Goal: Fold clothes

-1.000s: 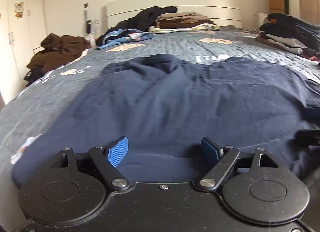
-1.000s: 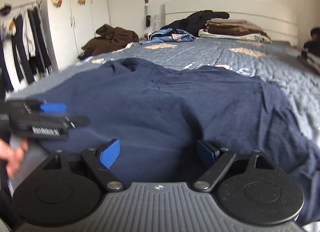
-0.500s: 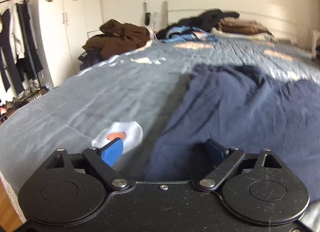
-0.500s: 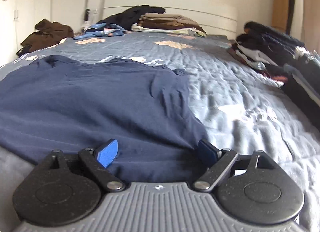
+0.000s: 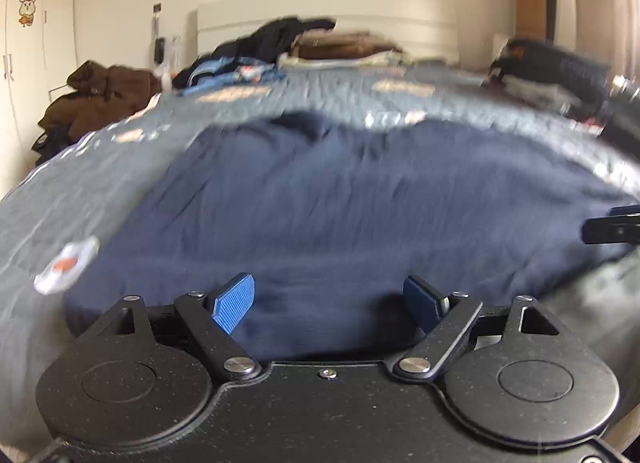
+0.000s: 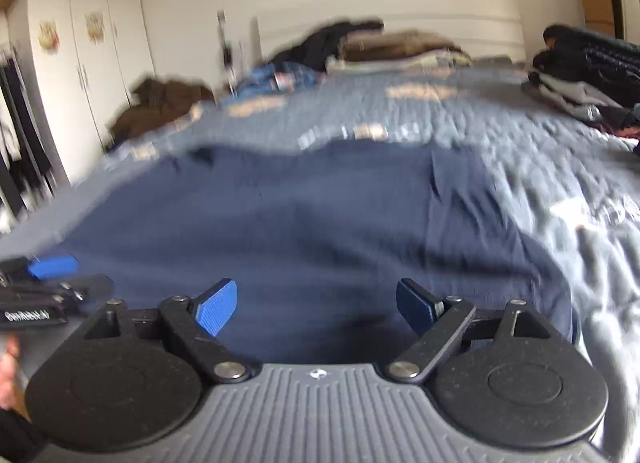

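A dark navy garment point(image 5: 340, 199) lies spread flat on the grey-blue quilt point(image 5: 100, 183), and it also fills the middle of the right wrist view point(image 6: 300, 223). My left gripper point(image 5: 332, 303) is open just over the garment's near hem, holding nothing. My right gripper point(image 6: 316, 305) is open too, over the near hem further to the right. The left gripper shows at the left edge of the right wrist view point(image 6: 52, 275). The right gripper's fingertip point(image 5: 612, 227) pokes in at the right edge of the left wrist view. Both views are blurred.
Stacks of folded clothes sit near the headboard point(image 5: 340, 49) and along the right side point(image 6: 588, 75). A brown heap point(image 5: 100, 95) lies left of the bed. White wardrobes point(image 6: 92, 75) and hanging dark clothes point(image 6: 16, 167) stand at left. A hand point(image 6: 8, 367) shows lower left.
Half a second ago the two cameras pointed apart, the left one toward the bed's left side and the right one toward its right. Both have swung back over the garment's near hem, still open.
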`<state>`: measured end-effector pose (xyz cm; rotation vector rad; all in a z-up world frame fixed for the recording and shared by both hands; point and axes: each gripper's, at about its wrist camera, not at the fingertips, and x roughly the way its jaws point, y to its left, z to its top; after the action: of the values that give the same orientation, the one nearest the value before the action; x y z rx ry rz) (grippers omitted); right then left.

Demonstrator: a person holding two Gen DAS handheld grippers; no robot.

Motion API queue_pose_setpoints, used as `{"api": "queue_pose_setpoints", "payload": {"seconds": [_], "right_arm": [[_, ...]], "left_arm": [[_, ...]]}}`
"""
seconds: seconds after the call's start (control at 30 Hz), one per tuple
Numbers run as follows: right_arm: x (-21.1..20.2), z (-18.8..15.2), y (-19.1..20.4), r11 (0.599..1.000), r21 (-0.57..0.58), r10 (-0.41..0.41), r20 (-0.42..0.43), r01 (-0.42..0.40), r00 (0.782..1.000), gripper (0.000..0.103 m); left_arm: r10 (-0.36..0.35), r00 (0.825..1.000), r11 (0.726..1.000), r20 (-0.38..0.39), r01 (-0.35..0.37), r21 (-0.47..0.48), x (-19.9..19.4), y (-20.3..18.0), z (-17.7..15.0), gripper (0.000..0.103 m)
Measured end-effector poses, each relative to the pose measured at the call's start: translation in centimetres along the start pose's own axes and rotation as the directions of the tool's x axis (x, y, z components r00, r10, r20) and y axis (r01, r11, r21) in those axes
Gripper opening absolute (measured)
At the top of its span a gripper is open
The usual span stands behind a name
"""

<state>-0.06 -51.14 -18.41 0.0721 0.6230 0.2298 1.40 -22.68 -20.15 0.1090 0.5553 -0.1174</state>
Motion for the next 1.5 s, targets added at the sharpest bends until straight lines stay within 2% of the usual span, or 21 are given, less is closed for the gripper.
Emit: {"api": "queue_pose_setpoints", "payload": {"seconds": [0.07,0.17,0.2,0.27,0.3,0.37,0.43,0.53,0.57,0.63,0.67,0.8,0.97,1.03,1.17,1.23,1.3,1.4,1.5], "right_arm": [[0.2,-0.7,-0.9,0.999,-0.004,-0.039,-0.04,0.039,0.998,0.086],[-0.7,-0.1,-2.0,0.996,0.048,-0.075,-0.059,0.077,0.995,0.084],[-1.0,0.0,-2.1,0.995,0.061,-0.077,-0.058,0.081,0.995,0.083],[-1.8,0.3,-2.4,0.992,0.086,-0.082,-0.054,0.087,0.995,0.083],[-2.1,0.5,-2.5,0.991,0.099,-0.085,-0.053,0.09,0.995,0.084],[-2.8,0.8,-2.8,0.988,0.125,-0.09,-0.05,0.095,0.995,0.084],[-3.5,2.6,-3.1,0.987,0.156,-0.034,0.003,0.033,0.999,0.085],[-4.0,5.6,-2.9,0.987,0.156,0.026,0.093,-0.04,0.995,0.087],[-3.3,6.8,-2.6,0.991,0.127,0.041,0.094,-0.053,0.995,0.087],[-1.7,9.4,-2.1,0.995,0.066,0.069,0.091,-0.076,0.993,0.087],[-0.6,10.4,-2.0,0.997,0.033,0.064,0.085,-0.067,0.994,0.087],[4.3,13.9,-2.9,0.999,-0.026,0.036,0.046,-0.034,0.998,0.087],[10.0,16.1,-4.7,0.999,-0.015,0.039,0.008,-0.039,0.999,0.087],[11.6,16.5,-5.1,0.999,-0.017,0.04,-0.006,-0.04,0.999,0.087],[13.8,16.5,-7.0,0.998,0.064,0.018,-0.016,-0.017,1.0,0.087],[14.9,16.2,-8.0,0.996,0.093,0.006,-0.029,-0.003,1.0,0.087],[16.1,15.7,-9.1,0.992,0.126,-0.011,-0.053,0.017,0.999,0.087],[16.6,15.3,-10.2,0.987,0.156,-0.035,-0.074,0.046,0.997,0.087],[15.9,15.8,-10.7,0.985,0.171,-0.032,-0.052,0.04,0.998,0.087]], "left_arm": [[0.062,0.998,0.998,0.001,-0.062,-0.009,-0.1,0.9,-0.2,0.083],[0.157,0.988,0.986,0.005,-0.157,-0.049,-0.7,2.3,-0.2,0.09],[0.164,0.986,0.985,0.011,-0.163,-0.062,-1.1,2.6,-0.1,0.092],[0.2,0.979,0.978,0.036,-0.197,-0.074,-2.1,2.6,0.6,0.09],[0.23,0.972,0.971,0.052,-0.225,-0.083,-2.7,2.6,1.2,0.084],[0.171,0.981,0.978,0.096,-0.157,-0.137,-4.1,3.1,2.9,0.084],[0.112,0.982,0.983,0.154,-0.087,-0.162,-5.1,3.4,4.9,0.084],[0.037,0.98,0.99,0.194,-0.01,-0.141,-4.2,3.3,8.4,0.085],[0.006,0.981,0.99,0.194,0.021,-0.138,-3.6,3.5,9.7,0.085],[-0.012,0.981,0.995,0.193,0.031,-0.097,-2.0,3.6,11.8,0.085],[-0.012,0.983,0.995,0.182,0.029,-0.09,-0.7,4.1,12.9,0.086],[-0.022,0.993,0.978,0.12,0.046,-0.204,4.5,6.9,15.1,0.083],[-0.039,0.998,0.991,0.041,0.044,-0.123,10.5,6.8,16.5,0.065],[-0.033,0.999,0.993,0.001,0.032,-0.111,12.7,7.1,16.7,0.052],[-0.006,0.994,0.991,-0.112,-0.008,-0.132,16.5,8.5,15.7,0.05],[0.015,0.989,0.995,-0.146,-0.029,-0.091,17.7,8.7,14.8,0.049],[0.035,0.988,0.995,-0.154,-0.048,-0.084,17.9,9.2,14.3,0.049],[0.033,0.989,0.994,-0.145,-0.048,-0.099,17.6,10.2,15.2,0.051],[0.03,0.988,0.991,-0.148,-0.049,-0.126,17.7,11.2,15.7,0.05]]}}
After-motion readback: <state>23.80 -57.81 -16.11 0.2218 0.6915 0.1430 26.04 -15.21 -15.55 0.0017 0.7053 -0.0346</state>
